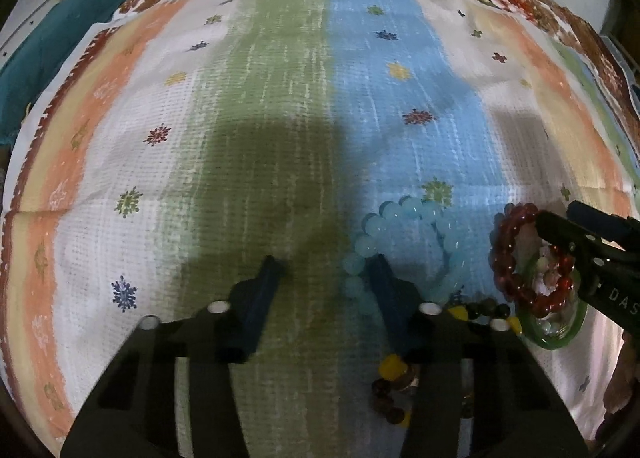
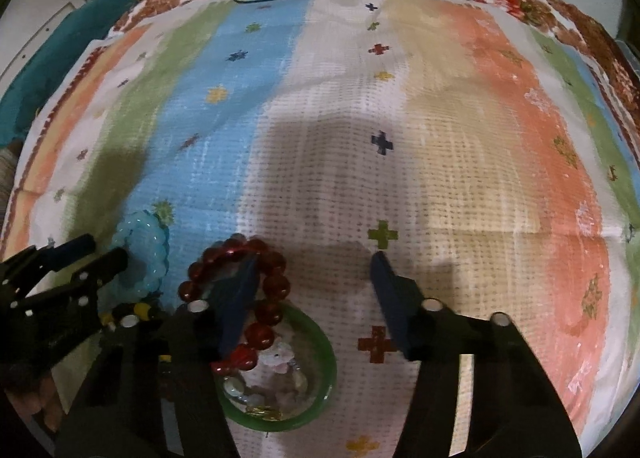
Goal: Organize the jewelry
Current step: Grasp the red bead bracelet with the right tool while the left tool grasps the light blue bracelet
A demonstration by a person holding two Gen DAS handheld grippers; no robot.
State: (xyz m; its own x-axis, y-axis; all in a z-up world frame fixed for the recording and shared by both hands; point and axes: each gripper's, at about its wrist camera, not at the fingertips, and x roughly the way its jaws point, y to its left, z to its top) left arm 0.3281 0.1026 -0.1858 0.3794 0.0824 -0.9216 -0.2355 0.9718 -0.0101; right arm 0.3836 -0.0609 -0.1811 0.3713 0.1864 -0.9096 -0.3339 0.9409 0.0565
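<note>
my left tool (image 1: 326, 270) is spread wide, its right finger inside the blue bead bracelet (image 1: 416, 242). my right tool (image 2: 316, 266) gapes too, left finger through the red bead bracelet (image 2: 256, 286), green bangle (image 2: 320, 390) at six o'clock.

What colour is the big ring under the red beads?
Green. The ring shows best in the right wrist view, partly under the red beads.

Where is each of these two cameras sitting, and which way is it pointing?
Left wrist: rides the left tongs, looking forward over the striped cloth; its open blue fingers show, one over the pale blue bracelet.
Right wrist: rides the right tongs, facing the same way; one finger inside the red bracelet above the green bangle.
Shared: both bracelets, the bangle, the cloth, each other's tongs.
</note>
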